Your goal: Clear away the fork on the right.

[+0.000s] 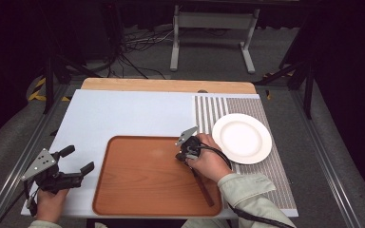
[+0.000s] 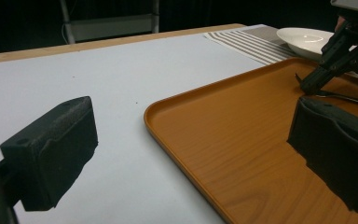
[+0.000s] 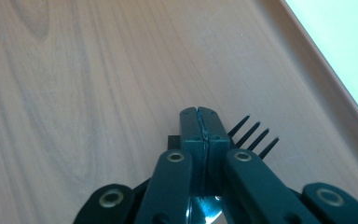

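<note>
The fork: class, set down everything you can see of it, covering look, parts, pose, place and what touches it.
The fork has four thin dark tines, seen in the right gripper view past the right gripper, whose jaws are shut on its neck. A shiny metal patch shows below the jaws. In the high view a dark handle slants toward the person, over the wooden tray, near its right edge.

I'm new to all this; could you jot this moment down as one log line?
right gripper: shut on fork over tray | left gripper: open, holding nothing, beside tray | plate: bare, on striped mat
</note>
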The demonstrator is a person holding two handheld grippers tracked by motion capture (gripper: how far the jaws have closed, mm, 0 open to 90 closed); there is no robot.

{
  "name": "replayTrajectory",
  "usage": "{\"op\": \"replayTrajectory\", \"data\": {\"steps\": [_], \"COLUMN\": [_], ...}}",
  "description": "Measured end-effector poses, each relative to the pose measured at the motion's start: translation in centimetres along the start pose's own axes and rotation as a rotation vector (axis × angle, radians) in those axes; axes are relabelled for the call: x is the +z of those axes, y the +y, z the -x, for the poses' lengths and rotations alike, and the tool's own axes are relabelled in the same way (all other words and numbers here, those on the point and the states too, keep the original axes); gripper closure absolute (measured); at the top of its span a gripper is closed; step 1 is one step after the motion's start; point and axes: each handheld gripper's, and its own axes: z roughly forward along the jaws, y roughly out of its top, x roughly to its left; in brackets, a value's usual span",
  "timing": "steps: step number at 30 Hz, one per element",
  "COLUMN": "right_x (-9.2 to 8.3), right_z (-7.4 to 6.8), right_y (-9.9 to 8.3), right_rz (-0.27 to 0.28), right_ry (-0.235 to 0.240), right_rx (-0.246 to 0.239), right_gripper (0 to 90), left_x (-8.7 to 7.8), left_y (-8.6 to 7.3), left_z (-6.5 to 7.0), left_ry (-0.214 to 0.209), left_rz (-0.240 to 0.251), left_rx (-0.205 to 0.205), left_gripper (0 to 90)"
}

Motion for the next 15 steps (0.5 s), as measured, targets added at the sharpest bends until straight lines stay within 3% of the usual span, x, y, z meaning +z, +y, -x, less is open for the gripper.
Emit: {"op": "replayTrajectory", "data": {"steps": [15], "right_x": [-0.40], "right_z": [0.74], "right_y": [-0.42], "right_rz": [-0.032], "right_ry": [-0.032], "right_rx": [0.034], "right_gripper": [90.0], "left_x": [-0.03], "left_y": [0.06], "left_z": [0.04], "left_ry": [-0.001], "left_rz": [0.000], "left_rx": [0.004], "left_gripper": [2.1]}}
